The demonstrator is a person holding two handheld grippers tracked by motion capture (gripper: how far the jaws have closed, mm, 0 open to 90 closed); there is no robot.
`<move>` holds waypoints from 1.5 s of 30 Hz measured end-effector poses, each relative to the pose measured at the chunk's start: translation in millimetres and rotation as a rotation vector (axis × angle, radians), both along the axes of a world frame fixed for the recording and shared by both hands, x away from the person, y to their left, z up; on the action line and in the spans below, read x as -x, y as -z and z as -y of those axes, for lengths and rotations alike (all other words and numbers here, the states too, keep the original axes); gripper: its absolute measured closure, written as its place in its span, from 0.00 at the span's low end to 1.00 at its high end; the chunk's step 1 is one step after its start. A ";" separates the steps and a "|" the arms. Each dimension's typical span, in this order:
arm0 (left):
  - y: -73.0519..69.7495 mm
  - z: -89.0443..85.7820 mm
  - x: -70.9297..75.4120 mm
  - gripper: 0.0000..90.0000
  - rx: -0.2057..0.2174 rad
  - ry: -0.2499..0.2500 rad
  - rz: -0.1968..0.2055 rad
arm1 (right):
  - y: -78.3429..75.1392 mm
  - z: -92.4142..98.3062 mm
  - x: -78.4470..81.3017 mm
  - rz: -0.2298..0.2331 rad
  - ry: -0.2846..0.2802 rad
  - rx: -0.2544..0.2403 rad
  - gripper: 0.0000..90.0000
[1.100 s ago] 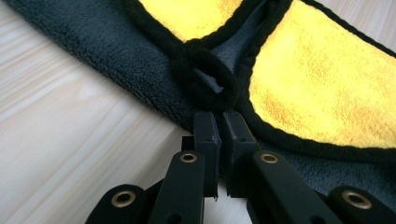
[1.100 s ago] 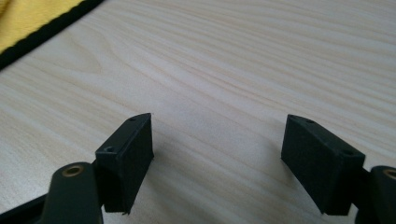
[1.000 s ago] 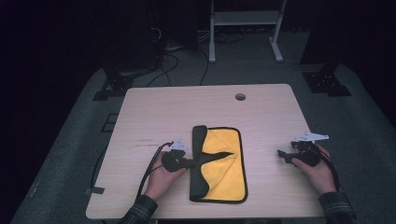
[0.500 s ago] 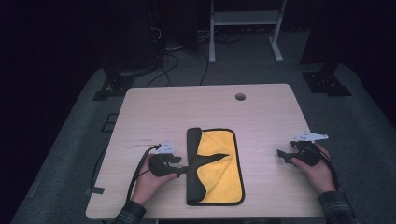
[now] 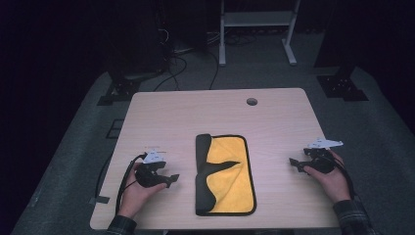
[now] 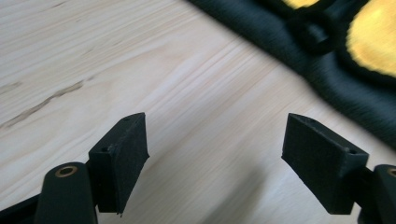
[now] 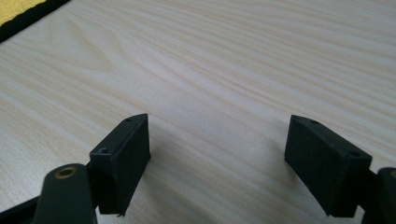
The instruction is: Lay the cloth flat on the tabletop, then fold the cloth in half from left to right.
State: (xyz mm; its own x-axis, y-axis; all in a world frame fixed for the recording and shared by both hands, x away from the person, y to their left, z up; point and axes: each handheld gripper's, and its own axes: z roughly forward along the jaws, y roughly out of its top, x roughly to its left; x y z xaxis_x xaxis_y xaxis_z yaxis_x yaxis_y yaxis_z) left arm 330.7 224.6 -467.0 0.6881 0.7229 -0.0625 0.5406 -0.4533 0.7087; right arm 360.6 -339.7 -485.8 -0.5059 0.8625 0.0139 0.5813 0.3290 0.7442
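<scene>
Cloth: your yellow microfibre cloth [image 5: 225, 174] with black edging lies folded at the lower centre of the high view, on the wooden table [image 5: 166, 117].
Handling: I judge it light, soft and limp; it will sag and unfold when you lift it, and it will not break or slip much.
Where to grip: take the thick black hem at a corner, or the loose flap folded over its middle.
Left gripper [image 5: 172, 178]: lower left, jaws apart after just opening, nothing between them, just beside the cloth's dark edge [image 6: 327, 88].
Right gripper [image 5: 293, 162]: lower right, jaws wide apart over bare wood, well clear of the cloth.
Count: one cloth, two grippers, one table.
</scene>
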 end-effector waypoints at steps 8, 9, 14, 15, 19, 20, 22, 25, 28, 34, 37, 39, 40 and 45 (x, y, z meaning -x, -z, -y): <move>7.7 -11.1 -1.8 0.17 -0.037 -0.014 0.008 | -3.7 -3.3 1.2 0.004 -0.004 0.000 0.31; 8.8 -11.8 -1.9 0.16 -0.040 -0.016 0.021 | -5.2 -4.1 0.9 0.000 -0.008 -0.005 0.31; 12.7 -12.6 -1.5 0.06 -0.067 -0.013 0.044 | -12.7 -12.8 -0.1 0.008 -0.034 -0.024 0.33; 14.2 -12.3 -1.4 0.04 -0.061 -0.011 0.050 | -14.1 -15.4 -0.4 0.007 -0.044 -0.027 0.34; 16.1 -13.3 -1.4 0.00 -0.052 -0.002 0.060 | -20.5 -27.3 -1.1 0.012 -0.088 -0.042 0.40; 16.2 -13.6 -1.6 0.00 -0.052 0.000 0.060 | -22.1 -29.3 -1.1 0.014 -0.095 -0.045 0.41; 16.2 -13.6 -1.6 0.00 -0.052 0.000 0.060 | -26.6 -34.7 -1.0 0.020 -0.113 -0.057 0.42; 16.2 -13.6 -1.8 0.00 -0.052 0.001 0.059 | -34.4 -44.7 -0.7 0.032 -0.146 -0.078 0.44; 16.2 -13.6 -1.9 0.00 -0.052 0.001 0.059 | -40.5 -57.2 0.4 0.033 -0.190 -0.088 0.46; 16.2 -13.6 -1.9 0.00 -0.052 0.001 0.059 | -48.3 -92.8 1.0 0.035 -0.298 -0.101 0.48; 16.2 -13.6 -1.9 0.00 -0.051 0.001 0.059 | -48.8 -111.5 0.4 0.034 -0.347 -0.127 0.50; 16.2 -13.7 -1.9 0.00 -0.052 0.001 0.059 | -48.8 -123.7 0.3 0.027 -0.375 -0.121 0.50; 16.2 -13.7 -1.9 0.00 -0.051 0.001 0.059 | -49.3 -129.3 0.2 0.026 -0.391 -0.120 0.50; 16.3 -13.7 -1.9 0.00 -0.051 0.001 0.059 | -51.6 -153.0 -1.3 0.032 -0.442 -0.122 0.50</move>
